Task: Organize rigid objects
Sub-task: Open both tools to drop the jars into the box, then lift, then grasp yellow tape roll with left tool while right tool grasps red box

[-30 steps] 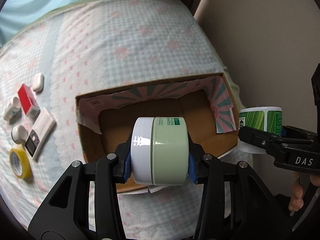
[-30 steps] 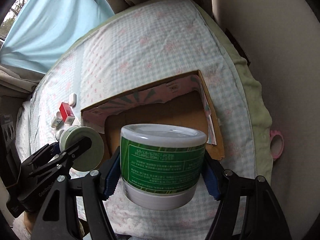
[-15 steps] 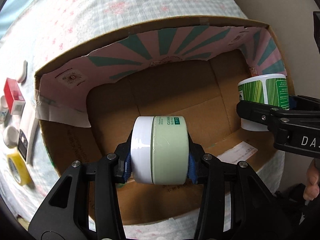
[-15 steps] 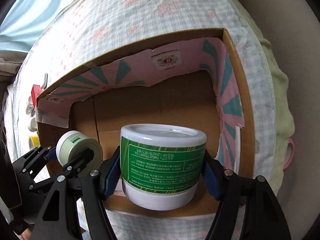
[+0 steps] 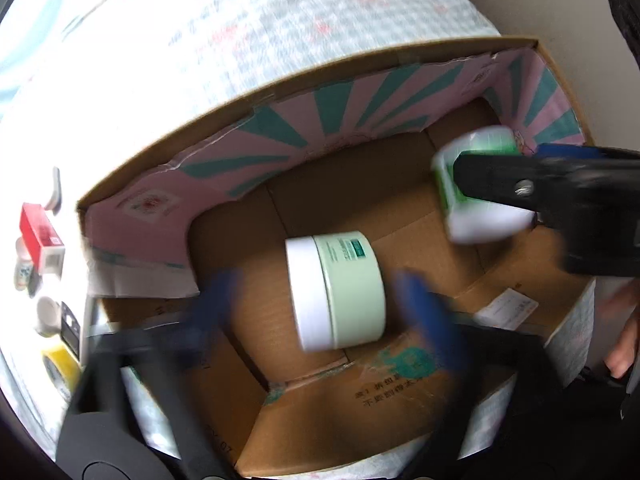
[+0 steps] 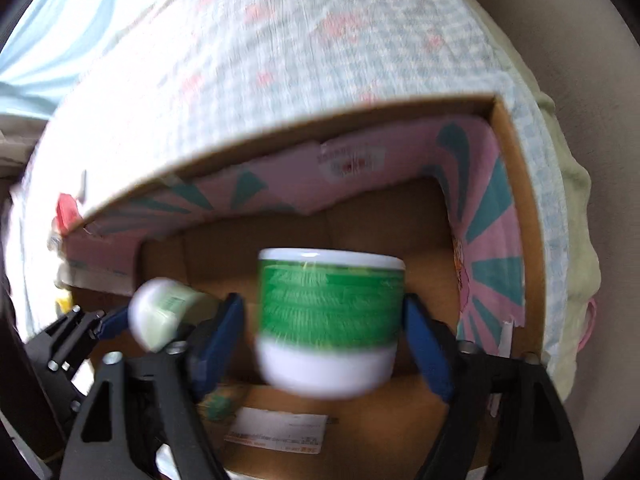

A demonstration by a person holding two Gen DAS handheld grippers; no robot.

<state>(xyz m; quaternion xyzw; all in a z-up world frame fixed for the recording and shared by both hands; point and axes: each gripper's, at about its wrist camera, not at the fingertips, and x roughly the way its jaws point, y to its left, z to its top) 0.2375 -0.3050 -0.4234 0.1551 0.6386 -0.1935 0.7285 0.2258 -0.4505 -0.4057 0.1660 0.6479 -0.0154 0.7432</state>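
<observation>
left claw: spread apart now, pale-green jar released into cardboard box
right claw: opening too, green-label tub dropping

jar in box | tub right of jar | tape roll left outside box

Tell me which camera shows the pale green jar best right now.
The left wrist view: the pale green jar lies on its side, nearly whole and fairly sharp, in the cardboard box. The right wrist view shows it only as a small blurred shape at the left.
</observation>
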